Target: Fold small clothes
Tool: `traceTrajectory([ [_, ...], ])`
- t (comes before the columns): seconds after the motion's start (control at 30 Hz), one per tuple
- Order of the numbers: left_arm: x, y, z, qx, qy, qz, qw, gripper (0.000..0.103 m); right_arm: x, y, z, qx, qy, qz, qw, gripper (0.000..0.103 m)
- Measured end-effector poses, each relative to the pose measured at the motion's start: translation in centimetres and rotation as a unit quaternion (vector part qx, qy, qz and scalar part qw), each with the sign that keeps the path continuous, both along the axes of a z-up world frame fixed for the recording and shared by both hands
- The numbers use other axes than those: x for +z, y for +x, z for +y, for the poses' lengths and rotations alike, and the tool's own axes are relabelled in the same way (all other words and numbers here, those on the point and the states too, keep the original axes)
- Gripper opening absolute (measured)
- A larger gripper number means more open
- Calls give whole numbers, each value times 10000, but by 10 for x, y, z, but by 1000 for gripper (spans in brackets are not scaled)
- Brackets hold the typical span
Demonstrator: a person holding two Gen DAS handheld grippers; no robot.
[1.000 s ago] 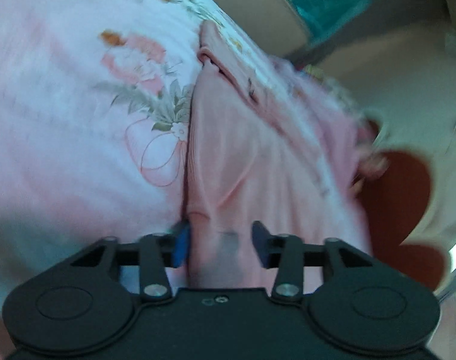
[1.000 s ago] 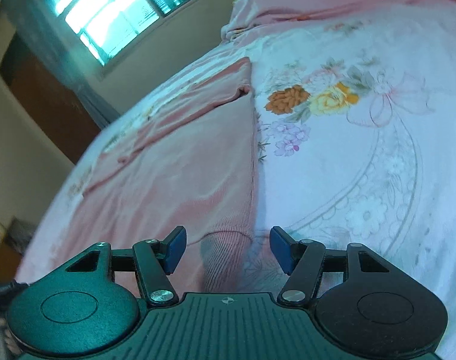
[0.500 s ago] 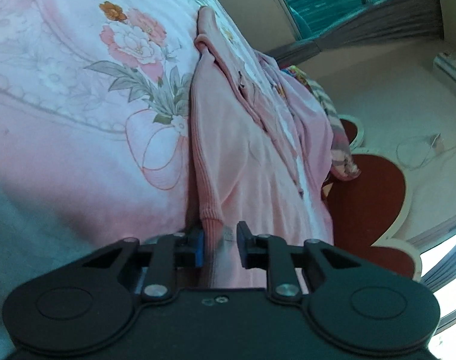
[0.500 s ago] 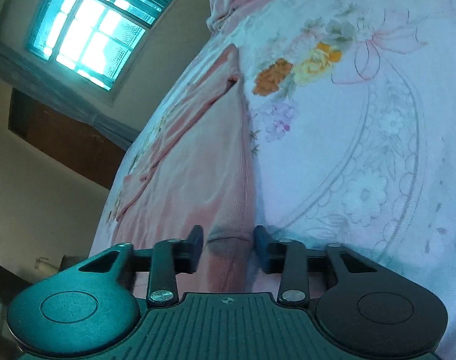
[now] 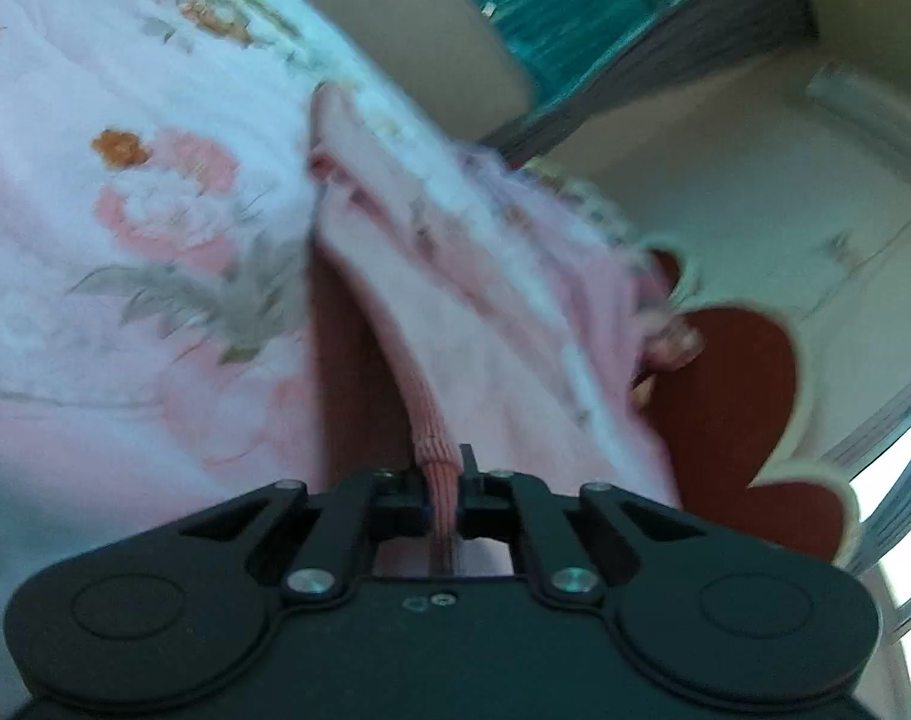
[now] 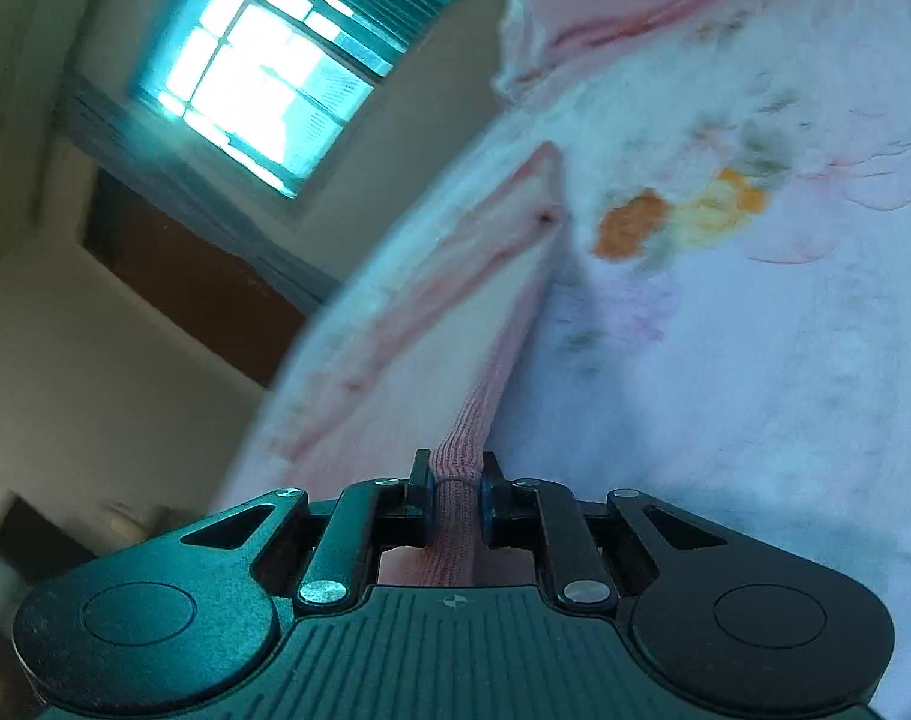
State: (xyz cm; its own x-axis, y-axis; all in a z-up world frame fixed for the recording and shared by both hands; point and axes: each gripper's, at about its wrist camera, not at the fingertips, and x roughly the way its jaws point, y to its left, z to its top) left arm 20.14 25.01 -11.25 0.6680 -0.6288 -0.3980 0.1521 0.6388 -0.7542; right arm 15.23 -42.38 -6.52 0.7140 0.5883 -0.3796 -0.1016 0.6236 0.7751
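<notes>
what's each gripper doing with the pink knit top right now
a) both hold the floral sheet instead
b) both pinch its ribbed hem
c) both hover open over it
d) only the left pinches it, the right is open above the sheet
b: the left gripper and right gripper each have ribbed edge of the pink knit top squeezed between their pads, above the floral sheet.

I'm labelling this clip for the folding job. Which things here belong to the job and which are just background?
Part of the job:
pink knit garment
left gripper, shut on its ribbed hem
right gripper, shut on its hem

Background:
floral bedsheet
window
red headboard
</notes>
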Motion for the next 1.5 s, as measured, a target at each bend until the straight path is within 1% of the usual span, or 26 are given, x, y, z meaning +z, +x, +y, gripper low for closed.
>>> traceTrajectory([
  [0.03,-11,4,-2,-77,137,269,9995,3,-12,6,2,28,-153,369,9992,14],
  [0.07,-19,5,-4,-106,179,388,9990,3,-24,10,3,25,-127,629,9979,13],
  [0.1,-20,4,-4,-112,128,329,9993,3,-27,9,0,-9,43,612,9981,14],
  [0.13,-20,4,-2,-120,62,358,9993,7,-26,9,-1,-20,105,613,9981,14],
  [0.23,-22,4,4,-95,-225,429,9988,9,-25,8,0,-6,173,595,9981,15],
  [0.27,-23,6,4,-113,-181,438,9988,8,-26,8,0,39,159,576,9982,15],
  [0.33,-20,9,-3,-141,123,450,9988,7,-25,13,1,125,80,564,9983,15],
  [0.37,-17,10,-7,-170,212,406,9988,3,-21,16,1,179,-15,553,9983,15],
  [0.43,-12,11,-11,-179,133,325,9992,3,-12,21,6,284,-137,424,9986,15],
  [0.53,3,15,-7,-82,-80,37,9999,3,10,25,8,440,-141,-22,9989,15],
  [0.67,36,39,-6,-39,-189,-417,9989,3,49,49,14,487,-308,-554,9968,15],
  [0.77,54,75,-5,102,-310,-615,9976,3,73,93,21,443,-269,-799,9955,15],
  [0.83,62,105,-3,229,-438,-720,9962,3,83,133,23,425,-168,-886,9950,15],
  [0.93,67,159,-2,341,-510,-783,9950,3,90,198,25,394,-55,-994,9943,15],
  [1.03,66,217,-6,415,-423,-778,9952,3,84,269,26,343,91,-923,9951,15],
  [1.1,60,257,-6,491,-403,-738,9952,3,69,316,26,247,268,-742,9966,15],
  [1.17,50,292,-9,608,-297,-613,9958,3,47,358,21,58,450,-420,9981,15],
  [1.23,32,326,-14,686,-49,-329,9971,6,16,396,17,-265,620,-1,9977,15],
  [1.27,22,342,-19,704,173,-52,9974,10,0,414,17,-364,516,235,9977,15],
  [1.3,13,354,-25,741,605,289,9950,10,-14,428,15,-451,398,568,9966,17],
  [1.33,11,356,-28,733,769,342,9938,12,-25,436,9,-499,444,828,9943,17],
  [1.37,14,352,-29,686,751,266,9945,18,-28,436,4,-437,585,746,9945,17],
  [1.4,23,342,-28,651,803,70,9946,39,-21,429,-1,-426,461,537,9966,20],
  [1.43,34,327,-25,724,980,-215,9923,60,-13,420,-6,-488,222,334,9980,39],
  [1.47,43,312,-20,825,1138,-499,9888,64,-6,409,-14,-565,77,147,9983,55],
  [1.5,50,301,-16,851,1315,-705,9851,64,-1,397,-25,-744,11,0,9972,75],
])
